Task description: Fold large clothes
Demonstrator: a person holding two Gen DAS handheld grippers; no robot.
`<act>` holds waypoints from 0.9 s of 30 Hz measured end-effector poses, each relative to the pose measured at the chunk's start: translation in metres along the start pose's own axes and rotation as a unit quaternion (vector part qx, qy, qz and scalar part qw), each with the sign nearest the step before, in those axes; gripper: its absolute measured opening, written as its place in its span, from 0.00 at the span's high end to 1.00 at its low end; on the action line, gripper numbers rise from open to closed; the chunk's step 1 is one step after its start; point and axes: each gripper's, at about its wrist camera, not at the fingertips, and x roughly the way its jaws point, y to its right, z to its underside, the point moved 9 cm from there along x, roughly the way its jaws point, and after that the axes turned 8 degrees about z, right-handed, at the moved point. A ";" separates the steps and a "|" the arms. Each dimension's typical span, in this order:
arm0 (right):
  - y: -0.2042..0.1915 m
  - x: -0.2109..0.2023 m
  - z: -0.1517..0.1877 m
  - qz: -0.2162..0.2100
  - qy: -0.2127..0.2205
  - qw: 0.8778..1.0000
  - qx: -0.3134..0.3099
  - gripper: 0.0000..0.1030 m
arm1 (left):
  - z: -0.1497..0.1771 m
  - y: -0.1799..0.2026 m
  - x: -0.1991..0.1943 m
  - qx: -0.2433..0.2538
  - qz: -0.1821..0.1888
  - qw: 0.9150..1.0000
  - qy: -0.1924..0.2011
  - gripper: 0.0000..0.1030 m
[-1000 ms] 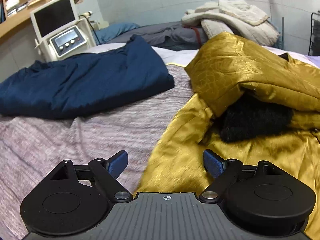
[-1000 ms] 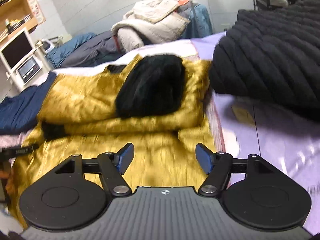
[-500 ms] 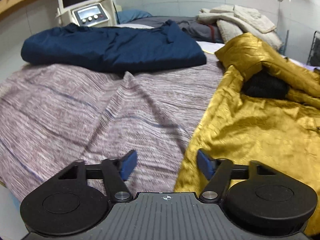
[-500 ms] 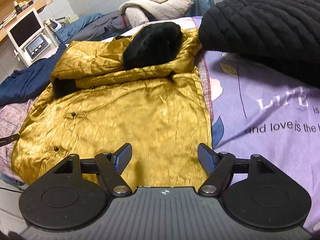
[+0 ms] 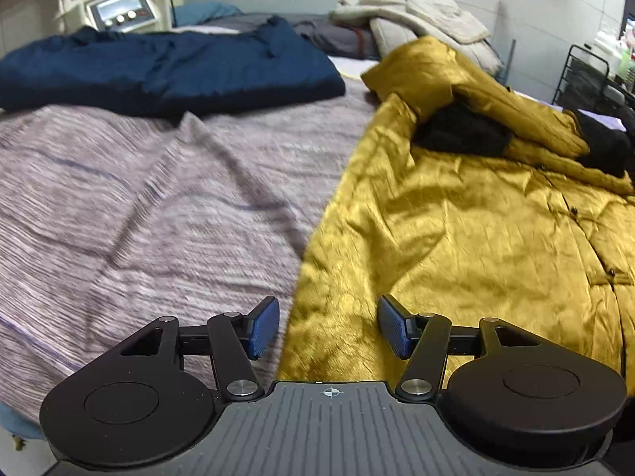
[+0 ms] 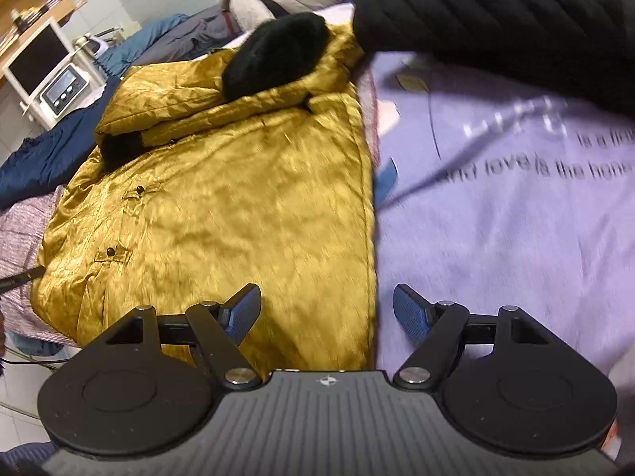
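Observation:
A large gold quilted coat (image 5: 476, 222) with black fur trim lies flat on the bed, sleeves and fur hood (image 6: 274, 55) folded over its upper part. My left gripper (image 5: 327, 327) is open and empty, hovering over the coat's near left hem corner. My right gripper (image 6: 327, 313) is open and empty, over the coat's (image 6: 238, 198) near right hem edge.
A navy garment (image 5: 166, 67) lies at the back left on the striped mauve bedcover (image 5: 139, 218). A lilac printed blanket (image 6: 496, 198) lies right of the coat, with a black knitted heap (image 6: 496, 12) behind. A beige pile (image 5: 416, 12) and a monitor unit (image 5: 115, 0) stand at the back.
Both grippers have pulled back from the folded upper part to the coat's near hem and shifted sideways toward its two bottom corners. Both stayed open.

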 end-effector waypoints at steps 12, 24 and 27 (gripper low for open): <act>-0.007 0.000 0.026 -0.014 -0.049 0.998 -0.034 0.28 | 0.011 0.018 0.001 0.023 0.004 1.000 0.002 0.06; -0.008 0.001 0.037 -0.009 -0.072 0.996 -0.053 0.55 | 0.016 0.015 0.002 0.026 -0.005 1.000 -0.015 0.08; -0.008 -0.001 0.036 -0.009 -0.078 0.995 -0.057 0.61 | 0.017 0.012 0.002 0.013 -0.006 1.000 -0.015 0.02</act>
